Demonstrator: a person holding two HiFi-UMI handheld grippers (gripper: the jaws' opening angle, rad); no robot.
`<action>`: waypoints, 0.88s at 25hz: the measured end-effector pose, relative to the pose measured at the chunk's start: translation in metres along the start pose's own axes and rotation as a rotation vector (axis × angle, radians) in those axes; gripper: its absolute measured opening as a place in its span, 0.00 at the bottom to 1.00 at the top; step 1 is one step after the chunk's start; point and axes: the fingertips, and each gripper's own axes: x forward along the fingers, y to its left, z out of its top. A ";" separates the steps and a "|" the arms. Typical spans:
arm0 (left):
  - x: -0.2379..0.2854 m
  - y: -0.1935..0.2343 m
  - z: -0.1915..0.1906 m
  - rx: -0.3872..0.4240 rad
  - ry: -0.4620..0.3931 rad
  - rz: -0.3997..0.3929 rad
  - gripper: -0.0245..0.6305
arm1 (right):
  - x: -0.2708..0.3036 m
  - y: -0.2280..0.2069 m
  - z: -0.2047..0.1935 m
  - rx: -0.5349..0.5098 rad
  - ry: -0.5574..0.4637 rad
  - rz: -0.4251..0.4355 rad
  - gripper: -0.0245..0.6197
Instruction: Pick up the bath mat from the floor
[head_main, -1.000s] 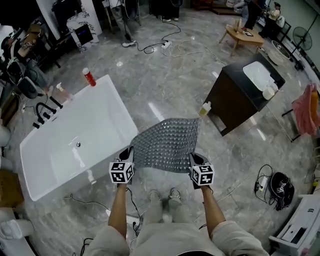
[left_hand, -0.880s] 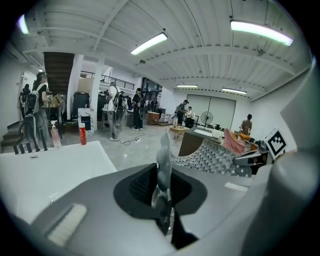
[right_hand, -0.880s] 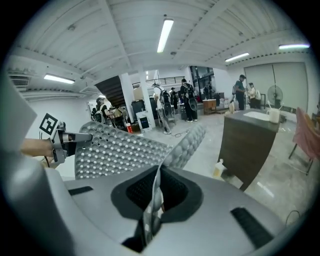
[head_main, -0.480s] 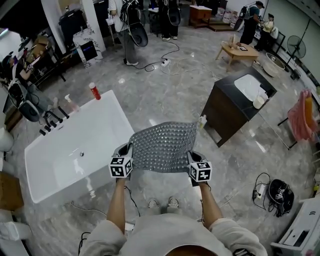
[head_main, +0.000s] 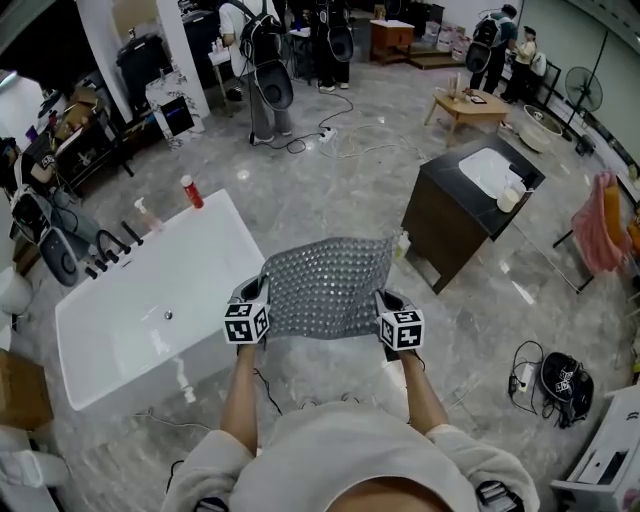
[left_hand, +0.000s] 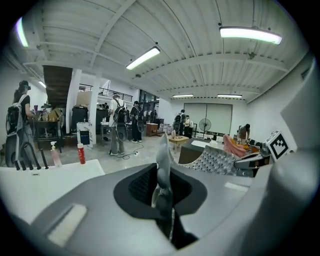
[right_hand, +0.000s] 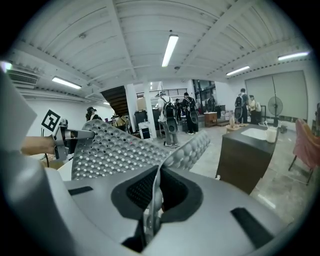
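A grey bath mat (head_main: 328, 287) covered in round studs hangs in the air, stretched between my two grippers well above the floor. My left gripper (head_main: 250, 305) is shut on the mat's near left corner, and its own view shows the mat's edge (left_hand: 162, 165) pinched upright between the jaws. On the near right corner my right gripper (head_main: 393, 312) is shut too; the studded sheet (right_hand: 125, 150) spreads left from those jaws toward the left gripper (right_hand: 62, 135). The far edge of the mat droops away from me.
A white bathtub (head_main: 110, 345) stands at my left with a red bottle (head_main: 191, 191) on its rim. A dark vanity cabinet (head_main: 450, 225) with a white basin is ahead right. Cables (head_main: 525, 375) and a black bag (head_main: 567, 384) lie on the marble floor; people stand far back.
The mat and both grippers have risen higher, and my view has tipped up toward the room. Both grips on the corners are unchanged.
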 end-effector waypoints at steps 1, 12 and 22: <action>0.001 -0.003 0.002 0.001 -0.003 -0.003 0.07 | -0.002 -0.001 0.000 0.002 0.000 -0.002 0.07; 0.001 -0.003 0.006 0.000 -0.009 -0.015 0.07 | -0.005 0.004 -0.001 0.002 -0.001 -0.010 0.07; 0.003 0.001 0.003 -0.011 -0.004 -0.025 0.07 | 0.001 0.008 0.002 -0.010 0.005 -0.007 0.07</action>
